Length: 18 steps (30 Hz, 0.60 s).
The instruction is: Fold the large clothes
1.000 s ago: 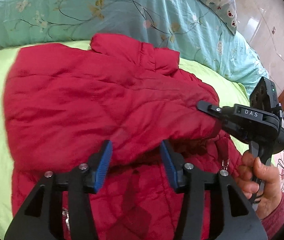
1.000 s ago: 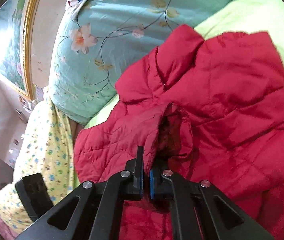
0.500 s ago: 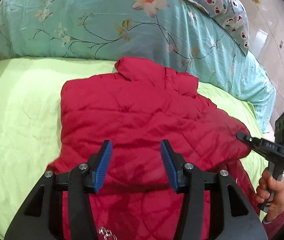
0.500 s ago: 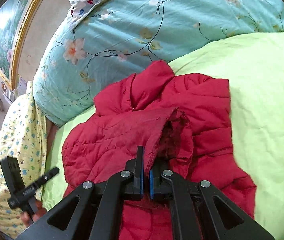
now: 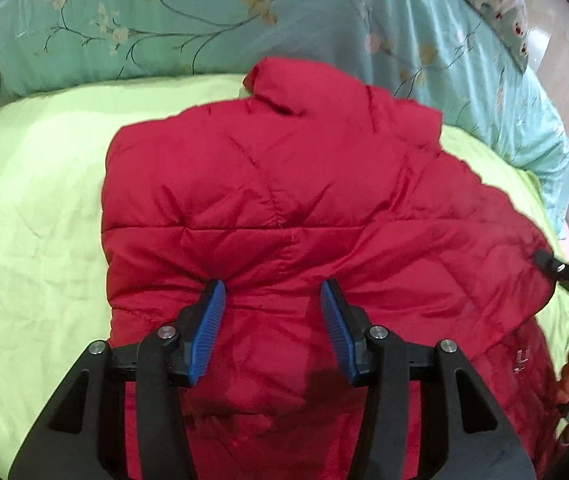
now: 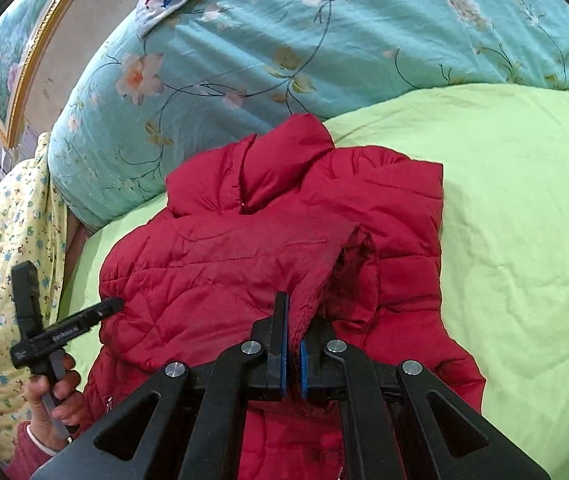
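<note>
Since a second ago the left claw [image 5: 272, 328] has swung in over the red jacket [image 5: 284, 200], which now fills more squarely the middle of its view, and the right claw [image 6: 292, 344] has begun to let go. The jacket lies on the green bed sheet [image 5: 36, 208], its collar [image 6: 284, 160] toward the floral quilt [image 6: 244, 60] at the head of the bed. One sleeve is folded across the body, and its cuff [image 6: 348, 272] sits right at the right claw.

The right claw's jaws are opening, only a narrow gap so far, with the sleeve's edge between the blue pads [image 6: 283, 364]. The left claw is spread about halfway and pinches nothing; it hovers over the jacket's lower back, close to the cloth.

The step in hand looks like laying the sleeve down. To do it well, the right claw should open fully before drawing back, straight away from the jacket, so the pads do not drag the cuff off the fold. The left claw can press lightly on the folded layer near the sleeve to hold it flat, since padded cloth tends to spring back. The sleeve should stay inside the jacket's outline before the next fold.
</note>
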### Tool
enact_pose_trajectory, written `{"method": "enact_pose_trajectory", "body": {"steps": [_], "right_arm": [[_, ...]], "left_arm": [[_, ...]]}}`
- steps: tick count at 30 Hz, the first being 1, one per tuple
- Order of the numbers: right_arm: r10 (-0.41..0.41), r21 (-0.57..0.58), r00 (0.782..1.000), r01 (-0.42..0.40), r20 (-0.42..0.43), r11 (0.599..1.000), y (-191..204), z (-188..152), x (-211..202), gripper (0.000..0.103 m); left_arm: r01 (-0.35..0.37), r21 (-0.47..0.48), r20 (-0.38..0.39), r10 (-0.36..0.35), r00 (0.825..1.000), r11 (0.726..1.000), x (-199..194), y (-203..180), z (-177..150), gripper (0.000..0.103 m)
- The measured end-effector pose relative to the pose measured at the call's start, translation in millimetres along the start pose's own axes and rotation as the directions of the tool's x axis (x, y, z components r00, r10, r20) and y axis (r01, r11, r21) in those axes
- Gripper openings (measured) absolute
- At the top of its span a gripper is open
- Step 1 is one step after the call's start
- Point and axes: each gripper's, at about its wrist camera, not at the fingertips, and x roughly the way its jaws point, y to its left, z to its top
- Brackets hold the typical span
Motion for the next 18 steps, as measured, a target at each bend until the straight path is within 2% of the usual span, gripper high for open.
{"method": "enact_pose_trajectory", "body": {"steps": [3, 5, 7, 9, 12, 16, 18], "right_arm": [[-0.055, 0.031, 0.996, 0.053, 0.064, 0.998, -1.5, 3.3, -17.6, 0.014], [-0.092, 0.002, 0.984, 0.093, 0.155, 0.996, 9.0, 5.6, -37.1, 0.014], [-0.064, -0.038, 0.983, 0.072, 0.174, 0.997, 23.2, 7.1, -40.6, 0.015], [-0.033, -0.096, 0.993, 0.044, 0.117, 0.994, 40.7, 7.2, -24.9, 0.023], [-0.055, -0.156, 0.998, 0.059, 0.030, 0.986, 56.5, 1.1, 13.4, 0.023], [-0.157, -0.165, 0.986, 0.146, -0.059, 0.975, 42.7, -7.4, 59.7, 0.017], [-0.167, -0.145, 0.982, 0.153, -0.088, 0.977, 28.3, -11.2, 73.8, 0.014]], "left_arm": [[-0.009, 0.008, -0.001, 0.009, 1.000, 1.000, 3.4, 0.3, -5.4, 0.049], [-0.014, 0.006, -0.002, 0.014, 1.000, 1.000, 4.2, -0.6, -6.1, 0.049], [-0.027, 0.006, -0.002, 0.027, 1.000, 1.000, 4.6, -2.5, -5.7, 0.049], [-0.047, 0.011, -0.006, 0.047, 0.999, 0.999, 4.8, -5.6, -5.0, 0.049], [-0.085, 0.029, -0.013, 0.086, 0.996, 0.996, 4.1, -9.9, -4.9, 0.049], [-0.114, 0.064, -0.008, 0.115, 0.993, 0.991, -0.3, -14.4, -7.4, 0.049], [-0.103, 0.072, 0.001, 0.103, 0.995, 0.992, -7.9, -14.8, -7.7, 0.049]]}}
